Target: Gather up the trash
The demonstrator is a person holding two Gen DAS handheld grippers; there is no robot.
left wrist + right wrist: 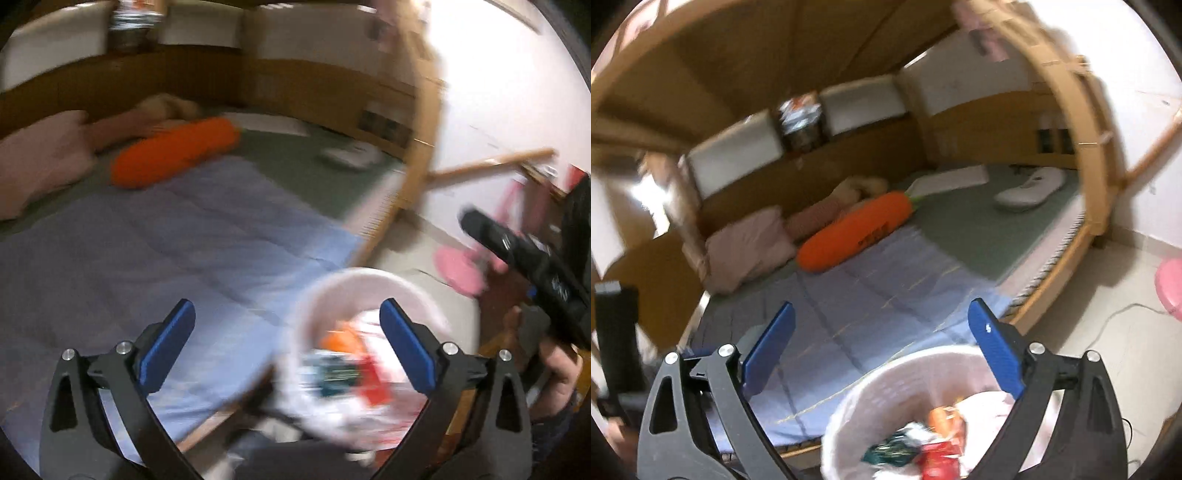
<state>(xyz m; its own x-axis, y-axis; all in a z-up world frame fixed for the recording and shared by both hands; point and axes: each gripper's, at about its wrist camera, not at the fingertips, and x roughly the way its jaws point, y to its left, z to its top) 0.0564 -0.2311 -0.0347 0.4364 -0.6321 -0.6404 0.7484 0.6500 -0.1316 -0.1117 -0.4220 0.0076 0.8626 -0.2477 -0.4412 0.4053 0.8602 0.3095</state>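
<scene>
A pale pink trash bin [373, 280] stands on the floor beside the bed and holds several wrappers [343, 365], orange, red and green. It also shows in the right wrist view [886, 373] with the wrappers [923, 450] inside. My left gripper [288, 343] is open and empty, above the bin's rim and the bed edge. My right gripper [882, 339] is open and empty, above the bin. The right gripper's body [532, 266] shows at the right of the left wrist view. Both views are blurred.
A wooden bunk bed [1060, 266] carries a blue quilt [871, 295], an orange carrot pillow [853, 229], pink pillows [746, 247] and a white pillow [1030, 188]. A pink stool [458, 269] stands on the tiled floor. A cable [1115, 317] lies on the floor.
</scene>
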